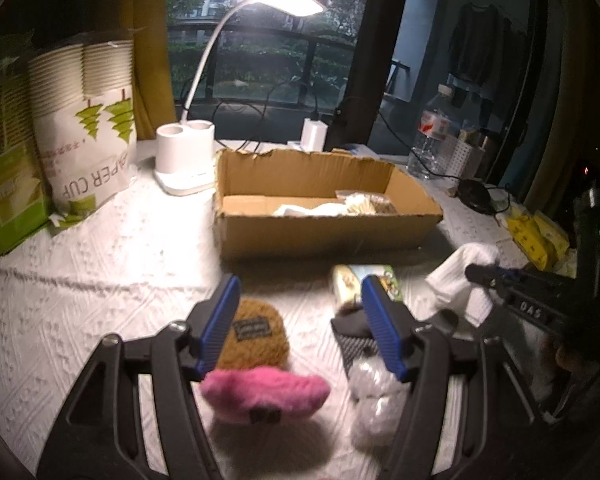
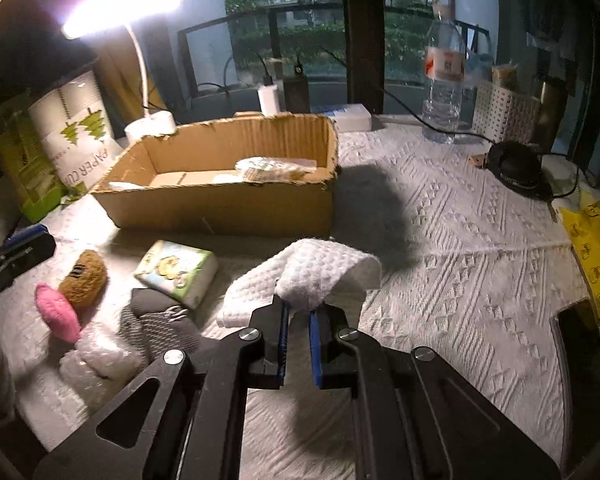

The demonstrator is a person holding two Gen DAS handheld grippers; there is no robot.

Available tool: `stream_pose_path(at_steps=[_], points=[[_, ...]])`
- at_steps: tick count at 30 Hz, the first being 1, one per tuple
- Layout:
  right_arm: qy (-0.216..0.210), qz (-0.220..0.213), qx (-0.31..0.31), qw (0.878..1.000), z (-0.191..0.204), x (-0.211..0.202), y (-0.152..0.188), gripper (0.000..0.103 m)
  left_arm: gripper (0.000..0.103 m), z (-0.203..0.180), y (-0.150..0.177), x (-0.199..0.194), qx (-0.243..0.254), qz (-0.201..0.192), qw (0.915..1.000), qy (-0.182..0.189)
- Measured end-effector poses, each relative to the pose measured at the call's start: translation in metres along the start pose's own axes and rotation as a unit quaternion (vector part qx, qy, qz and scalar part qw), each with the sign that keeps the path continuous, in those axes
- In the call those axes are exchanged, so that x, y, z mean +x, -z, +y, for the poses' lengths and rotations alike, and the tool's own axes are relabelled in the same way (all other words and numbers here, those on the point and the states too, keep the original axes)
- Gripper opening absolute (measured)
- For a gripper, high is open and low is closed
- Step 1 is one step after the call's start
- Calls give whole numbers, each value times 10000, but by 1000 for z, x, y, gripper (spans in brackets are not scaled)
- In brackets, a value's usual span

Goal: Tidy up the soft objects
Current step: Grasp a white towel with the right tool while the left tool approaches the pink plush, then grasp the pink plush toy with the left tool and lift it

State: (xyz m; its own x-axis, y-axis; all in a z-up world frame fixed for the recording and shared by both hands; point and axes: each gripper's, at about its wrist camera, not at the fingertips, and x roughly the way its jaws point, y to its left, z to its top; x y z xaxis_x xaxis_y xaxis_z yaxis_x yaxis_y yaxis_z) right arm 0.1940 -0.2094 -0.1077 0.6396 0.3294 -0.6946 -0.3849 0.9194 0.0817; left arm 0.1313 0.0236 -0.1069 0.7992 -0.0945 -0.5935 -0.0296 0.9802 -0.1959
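White waffle cloth pinched in right tongs, clamped on its fold, lifted just above surface near cardboard box. Left tongs apart, empty, above brown plush and pink plush.

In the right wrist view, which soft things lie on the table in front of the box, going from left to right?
pink plush → brown plush → tissue pack → white cloth, pinched in the right tongs.
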Motion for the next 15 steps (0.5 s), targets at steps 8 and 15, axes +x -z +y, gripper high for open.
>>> stream_pose_path(at_steps=[8,15], points=[[-117,-80,-145,9998,22,-16,9,10,65,11,20,-10,-50,107,9999,-44],[-193,-97,-230,9995,36,-21,15,10,65,17,36,-8,-50,321,9994,-147]])
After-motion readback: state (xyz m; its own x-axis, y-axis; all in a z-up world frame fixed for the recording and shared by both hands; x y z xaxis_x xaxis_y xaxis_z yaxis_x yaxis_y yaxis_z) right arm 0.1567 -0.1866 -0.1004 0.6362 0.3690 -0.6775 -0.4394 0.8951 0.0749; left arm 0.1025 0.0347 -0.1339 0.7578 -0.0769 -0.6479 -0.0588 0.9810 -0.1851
